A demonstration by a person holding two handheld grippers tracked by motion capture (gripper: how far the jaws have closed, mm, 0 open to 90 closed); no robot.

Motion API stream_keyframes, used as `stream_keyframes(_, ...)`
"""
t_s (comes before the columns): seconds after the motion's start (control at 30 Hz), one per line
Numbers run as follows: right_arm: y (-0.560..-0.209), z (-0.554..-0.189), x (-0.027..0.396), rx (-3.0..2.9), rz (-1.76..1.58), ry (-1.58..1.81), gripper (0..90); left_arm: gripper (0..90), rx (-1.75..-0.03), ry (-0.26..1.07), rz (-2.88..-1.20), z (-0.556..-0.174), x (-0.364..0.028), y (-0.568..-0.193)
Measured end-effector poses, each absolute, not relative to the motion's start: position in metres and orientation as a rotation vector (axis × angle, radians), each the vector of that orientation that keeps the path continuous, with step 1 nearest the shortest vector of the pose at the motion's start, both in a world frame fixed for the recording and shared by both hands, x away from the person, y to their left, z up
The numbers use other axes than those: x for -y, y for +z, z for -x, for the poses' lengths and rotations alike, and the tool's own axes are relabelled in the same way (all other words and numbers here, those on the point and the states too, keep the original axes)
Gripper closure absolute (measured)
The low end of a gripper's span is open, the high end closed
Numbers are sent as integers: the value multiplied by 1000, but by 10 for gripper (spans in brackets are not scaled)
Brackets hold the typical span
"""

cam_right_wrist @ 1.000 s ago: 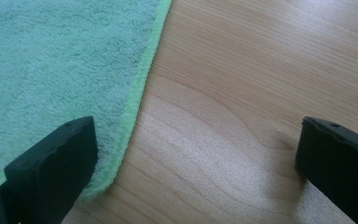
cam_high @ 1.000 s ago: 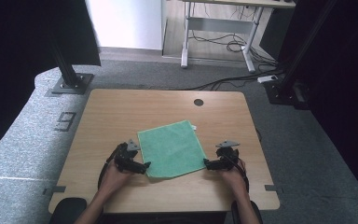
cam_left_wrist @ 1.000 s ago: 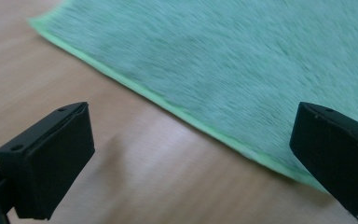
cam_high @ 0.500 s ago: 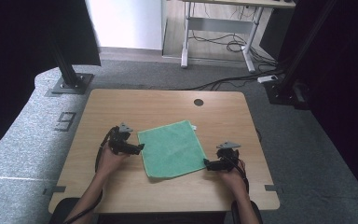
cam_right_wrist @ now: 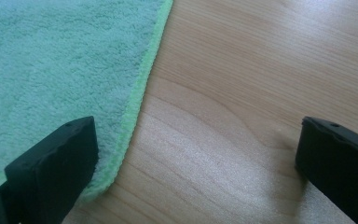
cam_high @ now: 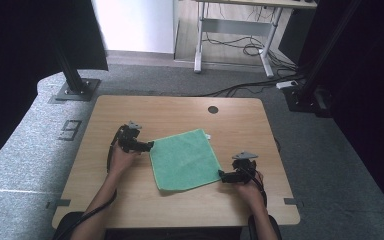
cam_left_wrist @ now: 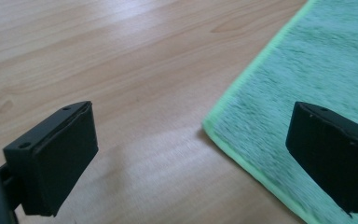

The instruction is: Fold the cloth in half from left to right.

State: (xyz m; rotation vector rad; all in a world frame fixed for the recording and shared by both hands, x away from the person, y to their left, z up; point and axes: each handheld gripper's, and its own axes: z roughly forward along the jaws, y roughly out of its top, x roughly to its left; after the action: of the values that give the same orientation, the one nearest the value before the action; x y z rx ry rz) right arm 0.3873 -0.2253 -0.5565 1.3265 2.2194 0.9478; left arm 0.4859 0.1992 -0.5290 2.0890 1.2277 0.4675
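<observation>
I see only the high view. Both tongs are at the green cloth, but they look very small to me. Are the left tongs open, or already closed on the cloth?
Observer: Open wide. In the left gripper view the left tongs hold nothing; a corner of the green cloth lies flat between the jaws.
Operator: And the right tongs?
Observer: Also open. In the right gripper view the right tongs straddle the cloth's hemmed edge, with one jaw above the cloth and the other above bare table.
Operator: Is the cloth lifted anywhere?
Observer: No. Near both tongs its light green hem rests flat on the wood.
</observation>
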Motion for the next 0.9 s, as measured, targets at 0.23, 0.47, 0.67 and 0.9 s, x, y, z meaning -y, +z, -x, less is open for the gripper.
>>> stream_keyframes(0.23, -557, -387, 225, -2219, -1326, 948, 0, 21, -1272, 483, -2102, -498, -201, -540)
stream_keyframes(0.47, -557, -387, 225, -2219, -1327, 948, 0, 13, -1286, 473, -2108, -502, -202, -548)
stream_keyframes(0.67, -556, -388, 225, -2224, -1322, 952, 0, 12, -1286, 470, -2108, -502, -202, -548)
stream_keyframes(0.9, -553, -390, 227, -2265, -1337, 949, 0, 13, -1293, 474, -2105, -501, -202, -548)
